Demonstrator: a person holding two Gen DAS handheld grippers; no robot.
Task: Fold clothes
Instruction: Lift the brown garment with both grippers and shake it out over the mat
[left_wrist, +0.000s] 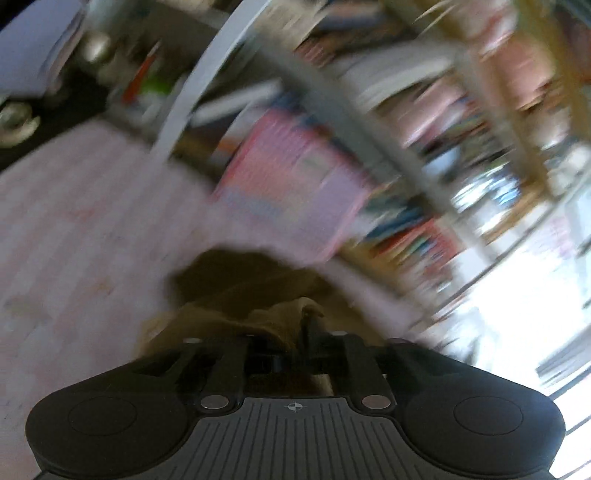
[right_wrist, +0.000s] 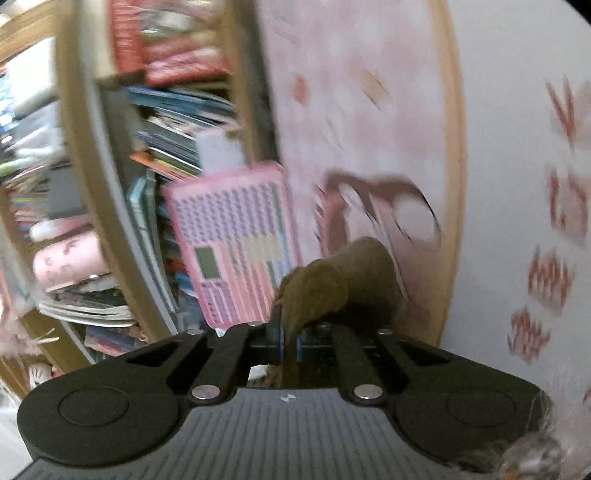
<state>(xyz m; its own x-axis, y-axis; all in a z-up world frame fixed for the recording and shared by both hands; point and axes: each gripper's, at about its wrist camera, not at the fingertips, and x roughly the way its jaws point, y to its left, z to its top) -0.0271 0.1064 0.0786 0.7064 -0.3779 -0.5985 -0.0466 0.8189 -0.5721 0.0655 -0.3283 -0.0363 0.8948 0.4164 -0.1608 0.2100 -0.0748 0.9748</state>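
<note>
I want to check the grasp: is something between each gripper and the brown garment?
Nothing visible is. The left gripper has its jaws shut on the brown garment, and the right gripper also pinches it. Both views are blurred, so small details cannot be told.

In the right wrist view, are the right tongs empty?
No, the right tongs are shut on a fold of the olive-brown cloth, which bulges out just beyond the fingertips.

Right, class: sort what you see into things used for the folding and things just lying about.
In use:
- olive-brown garment
- left claw, shut on it
- right claw, shut on it

Lying about:
- pink toy board
- shelved books
- pink patterned sheet
</note>
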